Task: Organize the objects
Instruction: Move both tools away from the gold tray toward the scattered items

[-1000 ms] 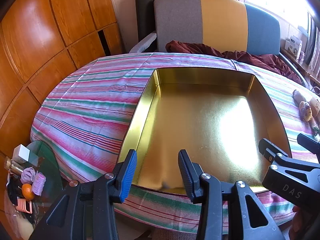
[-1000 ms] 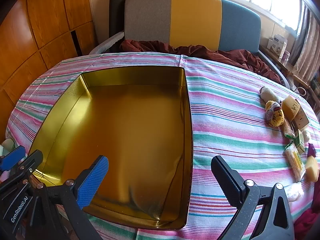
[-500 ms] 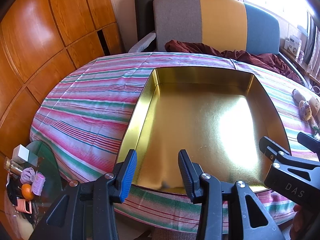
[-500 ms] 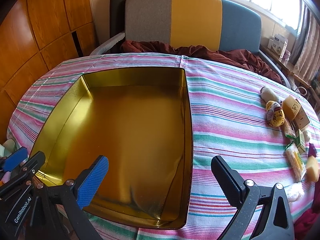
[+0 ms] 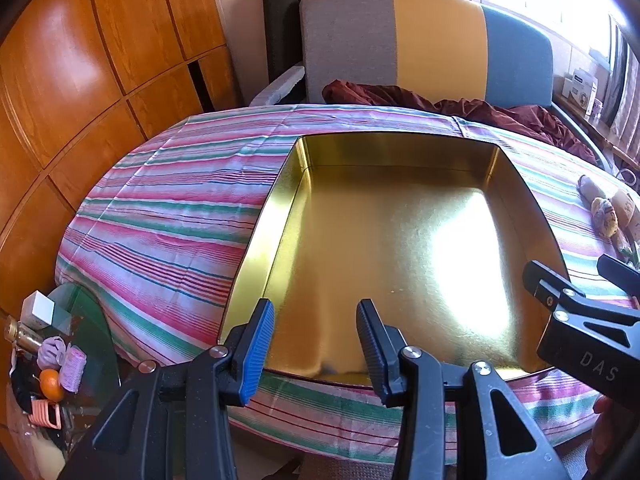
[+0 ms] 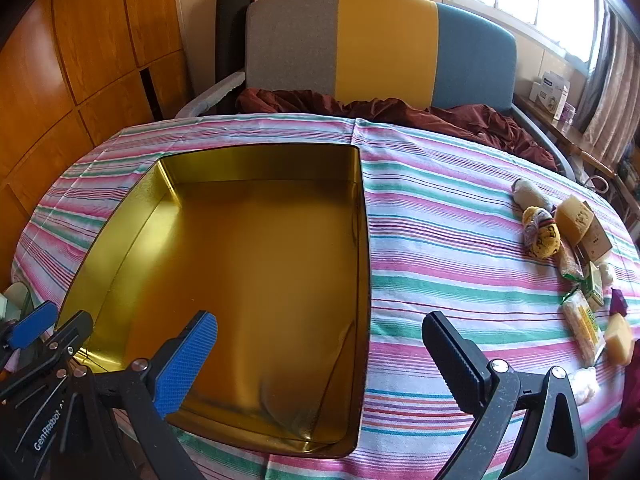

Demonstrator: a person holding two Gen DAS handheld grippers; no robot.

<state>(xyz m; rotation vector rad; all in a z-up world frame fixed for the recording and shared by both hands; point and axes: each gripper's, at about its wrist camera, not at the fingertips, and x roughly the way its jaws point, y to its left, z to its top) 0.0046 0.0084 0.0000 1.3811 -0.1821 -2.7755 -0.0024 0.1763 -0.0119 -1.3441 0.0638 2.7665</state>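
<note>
A large gold tin tray lies on the striped tablecloth, with nothing inside. My left gripper is open and empty, above the tray's near edge. My right gripper is open wide and empty, over the tray's near right corner; it also shows in the left wrist view. Several small items lie at the table's right edge: a yellow knitted toy, a grey roll, a tan box, a noodle packet, a cheese-like wedge.
A grey, yellow and blue chair with a maroon cloth stands behind the table. Wooden panels are at the left. A low glass side table with an orange and small things stands at the lower left.
Both grippers have drifted very slightly; the view has barely shifted. Both stay open and nothing on the table has moved.
</note>
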